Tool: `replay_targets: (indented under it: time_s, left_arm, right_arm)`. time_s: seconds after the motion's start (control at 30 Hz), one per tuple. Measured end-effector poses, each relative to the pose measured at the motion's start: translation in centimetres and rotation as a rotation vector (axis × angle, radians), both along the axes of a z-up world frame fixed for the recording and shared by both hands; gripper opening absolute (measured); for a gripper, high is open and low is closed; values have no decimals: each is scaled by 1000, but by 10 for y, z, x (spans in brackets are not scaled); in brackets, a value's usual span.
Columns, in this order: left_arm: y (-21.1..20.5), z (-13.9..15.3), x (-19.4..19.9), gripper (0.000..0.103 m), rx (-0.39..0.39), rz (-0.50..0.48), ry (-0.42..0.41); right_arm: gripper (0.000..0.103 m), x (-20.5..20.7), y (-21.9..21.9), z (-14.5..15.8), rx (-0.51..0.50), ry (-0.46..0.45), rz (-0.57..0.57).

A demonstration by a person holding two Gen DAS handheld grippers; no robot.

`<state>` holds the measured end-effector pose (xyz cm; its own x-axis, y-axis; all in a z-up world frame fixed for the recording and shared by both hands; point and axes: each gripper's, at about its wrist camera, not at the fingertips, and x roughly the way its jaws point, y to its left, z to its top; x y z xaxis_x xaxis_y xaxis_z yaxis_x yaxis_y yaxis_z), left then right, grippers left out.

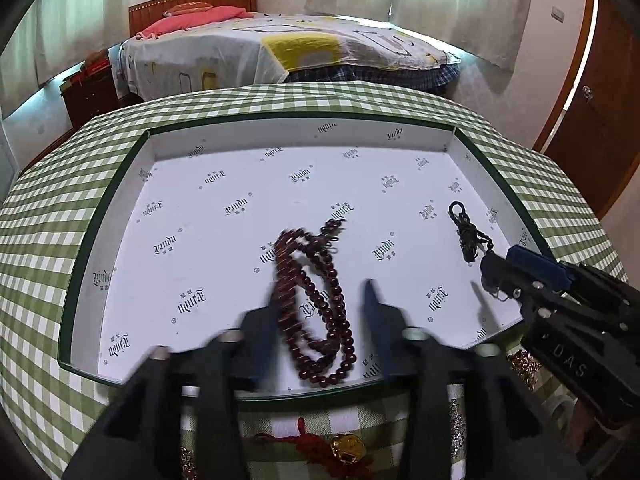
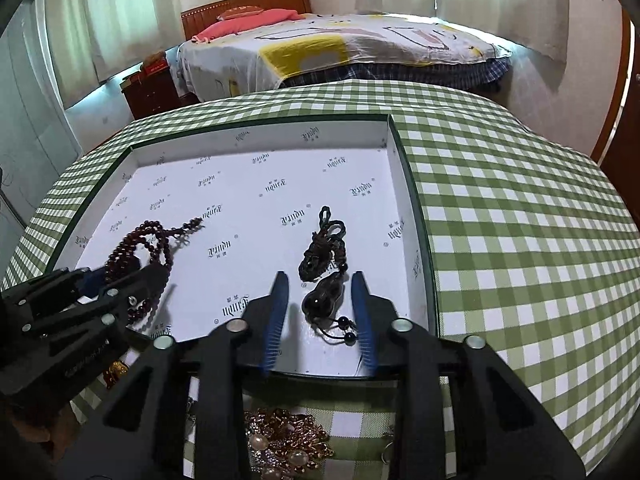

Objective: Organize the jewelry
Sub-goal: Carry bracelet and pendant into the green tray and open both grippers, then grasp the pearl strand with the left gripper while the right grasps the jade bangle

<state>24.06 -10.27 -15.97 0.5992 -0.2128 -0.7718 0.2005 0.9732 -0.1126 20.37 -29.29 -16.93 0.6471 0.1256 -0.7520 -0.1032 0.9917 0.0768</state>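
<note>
while over tray (image 1: 100, 216), left gripper (image 1: 320, 312) spread astride beads (image 1: 320, 300); right gripper (image 2: 320, 312) spread astride pendant (image 2: 322, 300).

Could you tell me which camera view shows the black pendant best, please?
The right wrist view: the black pendant lies close and whole between the open right tongs in the box. The left wrist view shows only its cord, small at the right; those tongs hide the rest.

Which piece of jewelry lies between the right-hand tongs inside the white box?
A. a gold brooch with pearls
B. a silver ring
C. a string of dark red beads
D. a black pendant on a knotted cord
D: in the right wrist view the black pendant on its knotted cord lies on the floor of the white box between the open right tongs; the red beads lie further left.
</note>
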Motion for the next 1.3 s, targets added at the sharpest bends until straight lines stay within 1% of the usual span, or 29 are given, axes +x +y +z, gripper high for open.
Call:
replay_targets:
  time_s: [0.17, 0.27, 0.33, 0.4, 0.53, 0.6, 0.7, 0.87, 1.03, 1.07, 1.13, 1.3]
  left_arm:
    - [-1, 3, -3, 59, -3, -13, -3]
    - [1, 10, -9, 63, -9, -16, -22]
    - [2, 18, -14, 67, -16, -18, -41]
    - [5, 25, -19, 68, -23, -19, -62]
    - [13, 40, -36, 72, -30, -9, -123]
    - [18, 47, -45, 73, -37, 4, -158]
    - [25, 52, -57, 73, -39, 15, -188]
    - [37, 54, -80, 73, -36, 34, -213]
    - [51, 52, -102, 74, -30, 57, -231]
    - [54, 50, -107, 74, -26, 66, -233]
    - [57, 46, -115, 76, -18, 76, -235]
    - [66, 32, -135, 76, -7, 105, -231]
  right_arm:
    - [39, -4, 2, 6, 5, -18, 1]
    - [43, -9, 2, 14, 3, -35, -1]
    - [46, -15, 2, 21, 8, -50, -2]
    - [47, -20, 2, 27, 4, -65, -5]
    - [55, -40, 0, 41, -2, -110, -21]
    - [56, -51, -2, 45, 7, -124, -33]
    - [56, -66, -5, 49, 12, -136, -44]
    - [57, -92, -4, 47, -7, -147, -49]
    - [58, -119, -4, 36, -35, -153, -50]
    - [59, -124, -5, 33, -33, -152, -53]
    - [64, -134, -6, 28, -33, -154, -58]
    - [65, -155, -8, 10, -54, -155, -56]
